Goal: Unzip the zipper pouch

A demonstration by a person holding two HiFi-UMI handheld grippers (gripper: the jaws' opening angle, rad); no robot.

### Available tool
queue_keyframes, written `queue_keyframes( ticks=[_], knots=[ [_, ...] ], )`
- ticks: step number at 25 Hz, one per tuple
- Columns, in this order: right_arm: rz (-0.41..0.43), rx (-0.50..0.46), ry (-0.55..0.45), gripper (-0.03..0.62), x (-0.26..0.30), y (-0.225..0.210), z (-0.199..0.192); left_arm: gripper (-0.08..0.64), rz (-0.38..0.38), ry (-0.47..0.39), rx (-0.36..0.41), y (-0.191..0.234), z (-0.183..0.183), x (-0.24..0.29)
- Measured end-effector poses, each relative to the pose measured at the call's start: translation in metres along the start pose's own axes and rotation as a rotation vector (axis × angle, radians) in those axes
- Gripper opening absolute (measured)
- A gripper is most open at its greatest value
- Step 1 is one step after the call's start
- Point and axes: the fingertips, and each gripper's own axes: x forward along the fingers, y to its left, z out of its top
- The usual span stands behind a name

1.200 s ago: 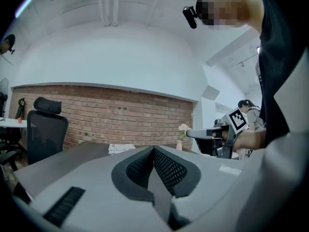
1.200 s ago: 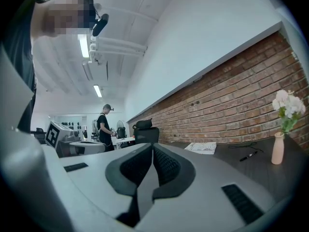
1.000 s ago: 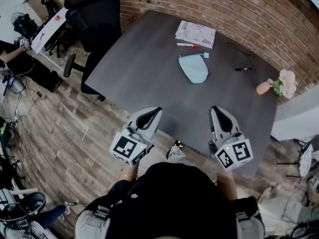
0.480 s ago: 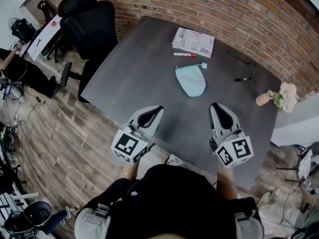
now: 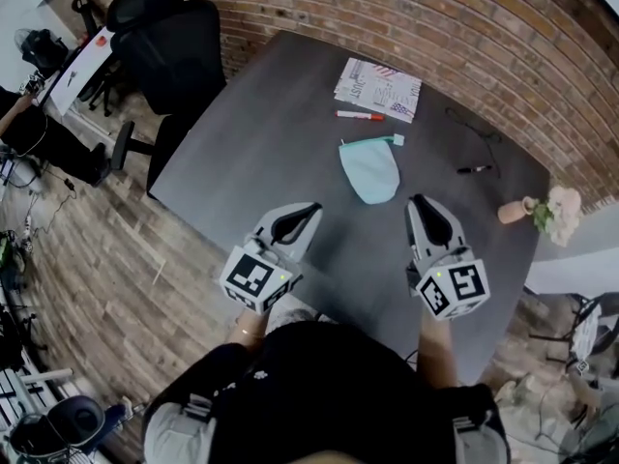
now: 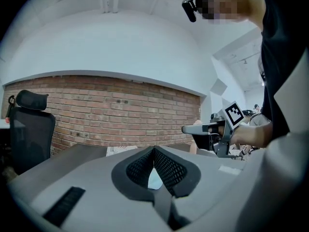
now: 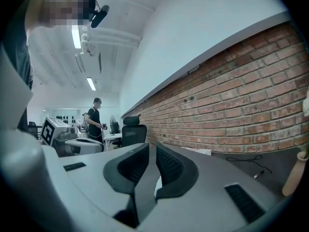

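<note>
A: Your left gripper [image 5: 308, 208] hangs over the near edge of the counter [image 5: 261, 143], on the left. Its jaws are pressed together at the tips, with nothing held between them.

B: Your right gripper [image 5: 418, 201] is level with it, over the same near edge and further right. Its jaws have just been opening. A narrow gap shows between the pads and nothing sits in it.

A: Both of your grippers point towards the far edge, and neither touches anything on the counter.

B: The zipper pouch [image 5: 369, 170] lies flat about mid-counter, just beyond your jaws and between the lines they point along. It is pale blue. Its rounded end faces you and its straight zipper edge faces the far edge. Your right gripper is the nearer one, but still apart from the pouch.

A: Just past the zipper edge lies a red marker [image 5: 360, 116], crosswise to you. Beyond that, sheets of paper [image 5: 379, 89] lie close to the far edge.

B: Off to your right, a black pen [image 5: 473, 170] lies near the right edge. Further right, a vase [image 5: 513, 211] with pale flowers stands by the right corner.

A: On the floor past the far left corner stands a black office chair [image 5: 169, 42], and a brick wall [image 5: 464, 27] runs behind the far edge.
</note>
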Motion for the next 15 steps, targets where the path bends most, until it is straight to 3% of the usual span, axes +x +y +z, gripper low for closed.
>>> queue_keyframes(
  ticks=[6,15],
  knots=[
    [-0.028,0.008,0.058,0.052,0.022,-0.013,-0.015,0.005,-0.01,0.015,-0.026,0.021,-0.007,0.02],
    [-0.103,0.027,0.136,0.061,0.063,-0.049,-0.035,0.005,-0.1,0.018,-0.022,0.056,-0.014,0.069]
  ],
)
